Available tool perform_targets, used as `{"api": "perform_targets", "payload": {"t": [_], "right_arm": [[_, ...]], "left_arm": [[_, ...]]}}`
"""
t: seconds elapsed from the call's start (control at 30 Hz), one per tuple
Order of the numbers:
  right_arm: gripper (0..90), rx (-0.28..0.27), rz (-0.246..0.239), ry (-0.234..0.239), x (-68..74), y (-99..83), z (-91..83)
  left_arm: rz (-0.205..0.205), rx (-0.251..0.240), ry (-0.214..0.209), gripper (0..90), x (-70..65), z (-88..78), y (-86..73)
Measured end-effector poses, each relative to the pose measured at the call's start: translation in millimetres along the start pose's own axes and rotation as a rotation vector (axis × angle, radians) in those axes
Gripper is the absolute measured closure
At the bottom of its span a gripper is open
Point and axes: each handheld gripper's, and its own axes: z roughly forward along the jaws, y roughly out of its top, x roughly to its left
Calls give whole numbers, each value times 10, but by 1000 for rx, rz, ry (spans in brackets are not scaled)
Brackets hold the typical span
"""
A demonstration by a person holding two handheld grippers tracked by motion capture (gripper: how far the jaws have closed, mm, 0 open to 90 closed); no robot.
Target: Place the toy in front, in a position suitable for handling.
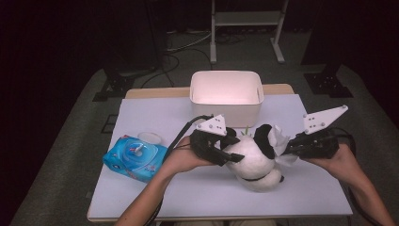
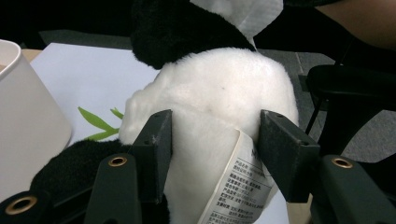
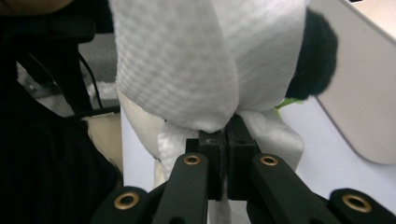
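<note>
Two forearms reach in from the near edge of a white table (image 1: 155,197). At far left lies a blue pack of wet wipes (image 1: 134,158), lid up, well apart from the work. Next comes the left gripper (image 1: 225,151), its jaws spread partway around the white belly of a panda plush toy (image 1: 254,157), pads pressing into the fur on either side of a printed care label (image 2: 236,186). The panda lies at the table's middle, just in front of an empty white bin (image 1: 226,92). At right, the right gripper (image 1: 292,149) has its jaws pressed together on a fold of white wipe cloth (image 3: 196,70), which drapes against the toy's black ear (image 3: 317,56). This looks like wiping the toy clean. To do it well, the left grip should hold the body steady without crushing it, while the right draws the cloth along the fur in short strokes, keeping the pinch firm so the cloth does not slip free
</note>
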Motion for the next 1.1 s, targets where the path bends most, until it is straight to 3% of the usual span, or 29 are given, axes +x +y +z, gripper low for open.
{"api": "perform_targets", "payload": {"t": [0.37, 0.6, 0.67, 0.77, 0.93, 1.1], "right_arm": [[870, -2, -59, -5, 31, 285, -78], [869, 72, -122, -2, 87, 519, 81], [870, 109, -121, -17, 76, 519, 130], [871, 120, -105, -2, 33, 465, 162], [872, 117, -98, 2, 8, 397, 147], [871, 111, -87, 2, 4, 318, 70]], "left_arm": [[-10, -3, -3, 440, 27, 56, 41], [4, -2, 0, 439, 19, 115, 97], [6, 2, 2, 435, 19, 120, 96], [6, -9, 1, 414, 20, 113, 86], [14, -41, 7, 363, 10, 43, 39], [-1, -37, 5, 345, 54, 5, -51]]}}
